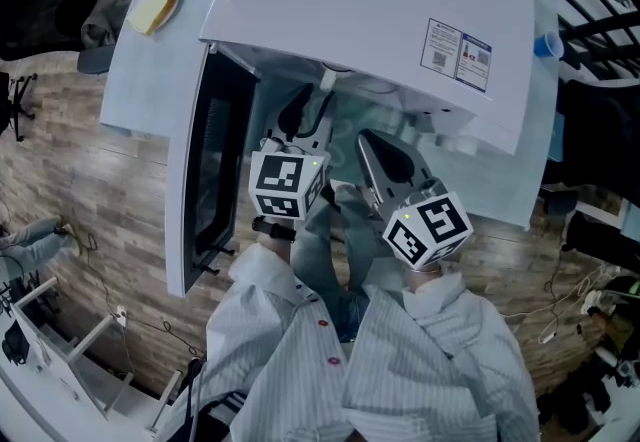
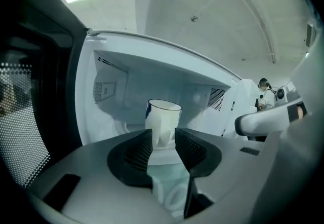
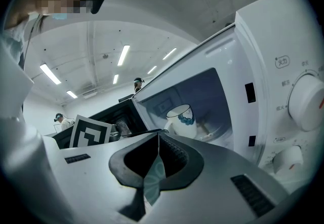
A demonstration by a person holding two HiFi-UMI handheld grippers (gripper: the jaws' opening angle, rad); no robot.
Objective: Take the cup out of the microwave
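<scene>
White porcelain with a blue pattern on its side, the cup (image 2: pixel 163 116) (image 3: pixel 180 119) stood upright on the floor of the microwave (image 1: pixel 400 20) cavity. Its long axis was vertical and its mouth pointed straight up. In the right gripper view a small loop that looked like the handle pointed to about 9 o'clock. In the head view the cup itself could not be made out.

The microwave door (image 1: pixel 215 160) was swung open at 9 o'clock of the cavity in the head view. Both grippers reached toward the opening, the left gripper (image 1: pixel 310 115) (image 2: pixel 163 144) at about 10 o'clock from the right gripper (image 1: pixel 385 155) (image 3: pixel 158 139).

The left gripper's jaws stood released, with a clear gap between the ribbed pads (image 2: pixel 139 149). In its own view the cup was at 12 o'clock from the tips, just beyond them. Its lower part showed through the gap and its rim rose above the jaws. The pads did not press on the cup.

The right gripper's jaws were clenched together, tip against tip, with nothing gripped. From its tips the cup was at about 1 o'clock, deeper in the cavity and apart from the jaws. The control knob (image 3: pixel 308 101) of the microwave was at 3 o'clock in that view.

The microwave rested on a pale table (image 1: pixel 140 80), and a yellow object (image 1: pixel 152 8) lay on it at about 10 o'clock from the microwave.
</scene>
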